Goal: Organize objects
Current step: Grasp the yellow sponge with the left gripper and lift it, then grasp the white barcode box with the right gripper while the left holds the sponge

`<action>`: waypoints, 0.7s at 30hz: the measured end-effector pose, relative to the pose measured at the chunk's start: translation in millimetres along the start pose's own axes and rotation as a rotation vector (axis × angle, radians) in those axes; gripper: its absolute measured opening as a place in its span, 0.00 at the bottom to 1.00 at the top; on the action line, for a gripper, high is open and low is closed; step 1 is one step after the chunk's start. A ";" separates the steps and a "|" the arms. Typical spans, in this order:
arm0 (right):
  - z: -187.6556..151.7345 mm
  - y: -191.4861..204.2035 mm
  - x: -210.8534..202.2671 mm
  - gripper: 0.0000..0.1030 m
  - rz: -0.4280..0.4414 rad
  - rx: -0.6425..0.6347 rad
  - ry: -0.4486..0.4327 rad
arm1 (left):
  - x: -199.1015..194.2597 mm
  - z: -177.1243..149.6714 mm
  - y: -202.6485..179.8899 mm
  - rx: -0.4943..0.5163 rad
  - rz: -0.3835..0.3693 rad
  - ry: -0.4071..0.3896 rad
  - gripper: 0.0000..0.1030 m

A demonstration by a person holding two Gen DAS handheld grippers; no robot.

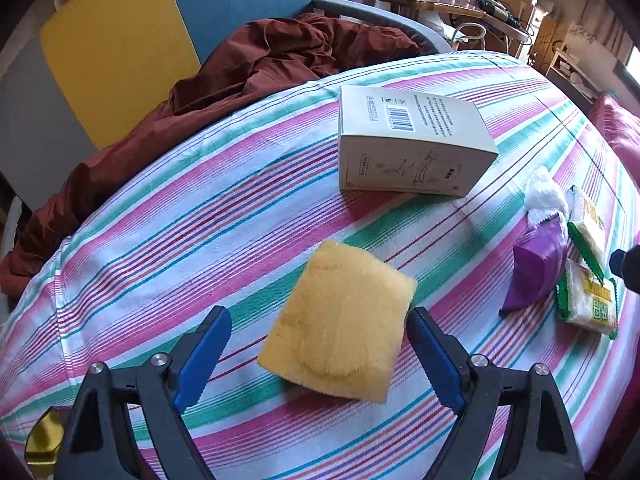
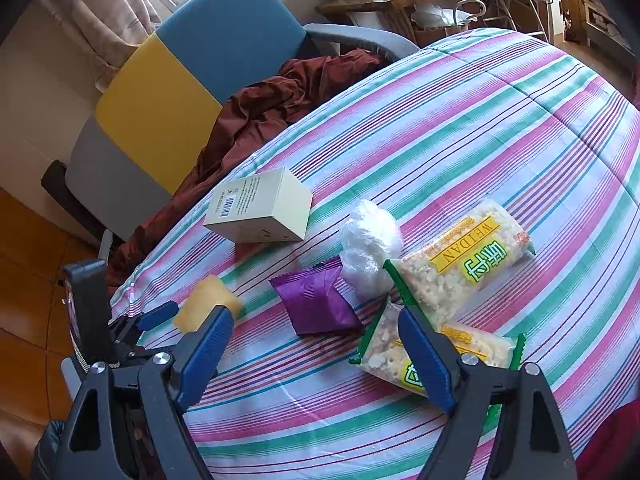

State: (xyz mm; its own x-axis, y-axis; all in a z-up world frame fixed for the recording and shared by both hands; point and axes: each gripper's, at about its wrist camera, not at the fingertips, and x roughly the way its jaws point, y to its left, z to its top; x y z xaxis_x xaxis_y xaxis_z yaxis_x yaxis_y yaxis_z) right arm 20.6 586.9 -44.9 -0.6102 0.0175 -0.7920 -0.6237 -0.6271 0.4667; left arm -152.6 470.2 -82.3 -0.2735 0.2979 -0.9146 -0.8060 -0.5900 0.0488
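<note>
On striped bedspread [image 2: 460,128], sponge [image 1: 340,320], box [image 1: 408,140]

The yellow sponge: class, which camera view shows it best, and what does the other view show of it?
The left wrist view: the yellow sponge fills the foreground, its whole top face visible between the open left gripper fingers. In the right wrist view it is small, blurred and partly hidden behind the right gripper.

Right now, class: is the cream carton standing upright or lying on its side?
Lying on its side: the carton rests flat on the striped sheet, barcode panel facing up.
</note>
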 end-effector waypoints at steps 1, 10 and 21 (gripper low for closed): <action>0.2 -0.5 0.2 0.84 0.000 0.001 0.000 | 3.7 -0.5 0.2 -0.019 -0.030 0.011 0.67; 1.1 -3.6 -2.3 0.84 0.011 0.011 -0.007 | -28.9 -60.5 -23.5 -0.157 -0.020 0.030 0.55; -7.5 17.7 9.2 0.84 -0.016 -0.091 0.037 | -62.0 -153.0 -57.6 -0.234 0.059 -0.167 0.55</action>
State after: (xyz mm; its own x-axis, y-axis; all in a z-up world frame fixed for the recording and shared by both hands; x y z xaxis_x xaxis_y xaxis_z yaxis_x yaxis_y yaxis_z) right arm 7.6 570.1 -46.9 -0.5811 -0.0001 -0.8138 -0.5850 -0.6952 0.4178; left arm -8.9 370.9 -89.9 -0.4146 0.3654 -0.8334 -0.6480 -0.7615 -0.0115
